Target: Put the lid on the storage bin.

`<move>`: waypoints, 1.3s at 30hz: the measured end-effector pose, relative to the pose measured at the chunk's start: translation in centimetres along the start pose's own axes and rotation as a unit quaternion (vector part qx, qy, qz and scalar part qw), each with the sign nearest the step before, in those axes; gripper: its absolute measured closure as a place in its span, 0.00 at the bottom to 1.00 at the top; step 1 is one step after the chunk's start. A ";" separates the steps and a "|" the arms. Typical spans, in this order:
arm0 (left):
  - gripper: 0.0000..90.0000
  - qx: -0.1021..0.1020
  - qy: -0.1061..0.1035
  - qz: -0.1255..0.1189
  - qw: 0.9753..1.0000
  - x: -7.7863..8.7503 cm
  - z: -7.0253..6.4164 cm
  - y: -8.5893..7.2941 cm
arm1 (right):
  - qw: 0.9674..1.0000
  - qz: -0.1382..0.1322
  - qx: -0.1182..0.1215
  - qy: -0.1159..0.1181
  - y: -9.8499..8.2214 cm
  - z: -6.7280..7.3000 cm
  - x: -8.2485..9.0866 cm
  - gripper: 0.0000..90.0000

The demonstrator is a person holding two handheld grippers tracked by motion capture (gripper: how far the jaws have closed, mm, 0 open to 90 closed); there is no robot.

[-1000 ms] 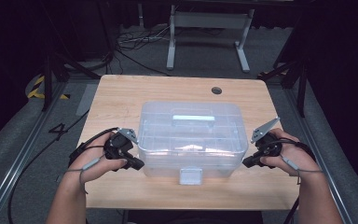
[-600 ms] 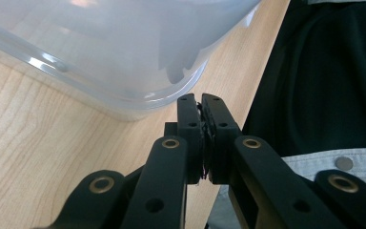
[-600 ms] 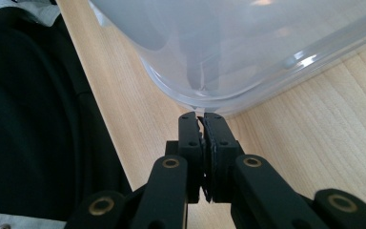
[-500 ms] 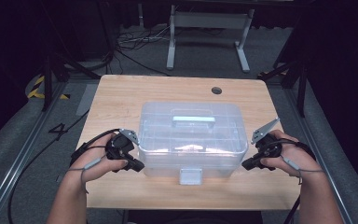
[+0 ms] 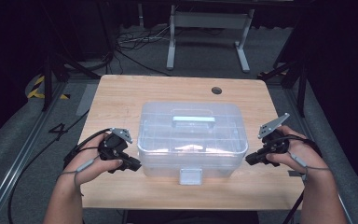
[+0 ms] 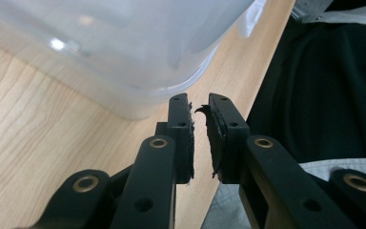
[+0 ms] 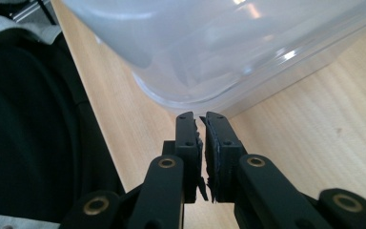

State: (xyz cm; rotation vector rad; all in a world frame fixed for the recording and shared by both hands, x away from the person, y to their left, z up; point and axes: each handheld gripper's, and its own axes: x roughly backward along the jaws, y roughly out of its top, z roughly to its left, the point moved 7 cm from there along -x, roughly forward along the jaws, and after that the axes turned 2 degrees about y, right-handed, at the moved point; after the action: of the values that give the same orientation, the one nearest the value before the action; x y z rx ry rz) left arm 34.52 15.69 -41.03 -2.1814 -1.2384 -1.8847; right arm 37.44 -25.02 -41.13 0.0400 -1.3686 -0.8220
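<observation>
A clear plastic box with a pale handle on its lid and a front latch stands mid-table. My left gripper lies by its left front corner, pointing at it. In the left gripper view the left gripper shows a narrow gap, just short of the box's rounded corner. My right gripper sits at the right front corner. Seen in the right gripper view, the right gripper shows only a thin slit, its tips close under the box wall. Both pairs of jaws have just been opening, with nothing between them.
The wooden table has a round cable hole at the back right. Its front edge runs close behind both hands. Cables and a white desk frame lie on the dark floor beyond.
</observation>
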 end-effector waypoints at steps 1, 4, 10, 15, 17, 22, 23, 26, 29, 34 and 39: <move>0.88 0.007 0.004 -0.006 1.000 0.2 0.1 -0.1 | 1.000 -0.004 -0.001 -0.001 0.1 -0.1 0.2 0.94; 0.87 0.019 0.013 -0.020 1.000 0.7 0.1 -0.4 | 1.000 -0.020 0.003 -0.006 0.4 -0.3 0.8 0.93; 0.85 0.043 0.034 -0.044 0.998 1.4 0.5 -1.2 | 0.999 -0.039 0.002 -0.022 1.0 -1.2 1.6 0.93; 0.84 0.057 0.046 -0.059 0.996 1.9 0.8 -1.7 | 0.996 -0.073 -0.009 -0.046 1.6 -2.2 2.6 0.92; 0.84 0.062 0.049 -0.064 0.995 2.0 0.9 -1.7 | 0.995 -0.080 -0.010 -0.051 1.7 -2.4 2.7 0.92; 0.83 0.074 0.061 -0.080 0.992 2.4 1.4 -1.8 | 0.991 -0.110 -0.020 -0.070 2.2 -3.3 3.1 0.90; 0.83 0.077 0.064 -0.084 0.991 2.5 1.6 -1.8 | 0.990 -0.116 -0.023 -0.077 2.2 -3.5 3.1 0.88; 0.82 0.087 0.077 -0.098 0.988 2.6 2.3 -1.7 | 0.985 -0.141 -0.038 -0.094 2.4 -4.2 3.4 0.87; 0.81 0.104 0.095 -0.103 0.985 2.7 3.4 -1.9 | 0.980 -0.160 -0.049 -0.111 2.4 -4.9 3.7 0.86; 0.81 0.122 0.126 -0.121 0.977 2.8 5.0 -1.9 | 0.973 -0.176 -0.067 -0.133 2.0 -6.2 3.8 0.81; 0.76 0.129 0.153 -0.145 0.969 2.6 6.3 -1.6 | 0.966 -0.192 -0.084 -0.149 1.6 -7.4 3.6 0.78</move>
State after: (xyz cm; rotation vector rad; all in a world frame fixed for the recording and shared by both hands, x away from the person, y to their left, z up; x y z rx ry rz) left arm 38.82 21.18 -41.40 -1.5823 -1.6908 -1.9244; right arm 44.59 -29.01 -39.16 0.0523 -1.5944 -1.3088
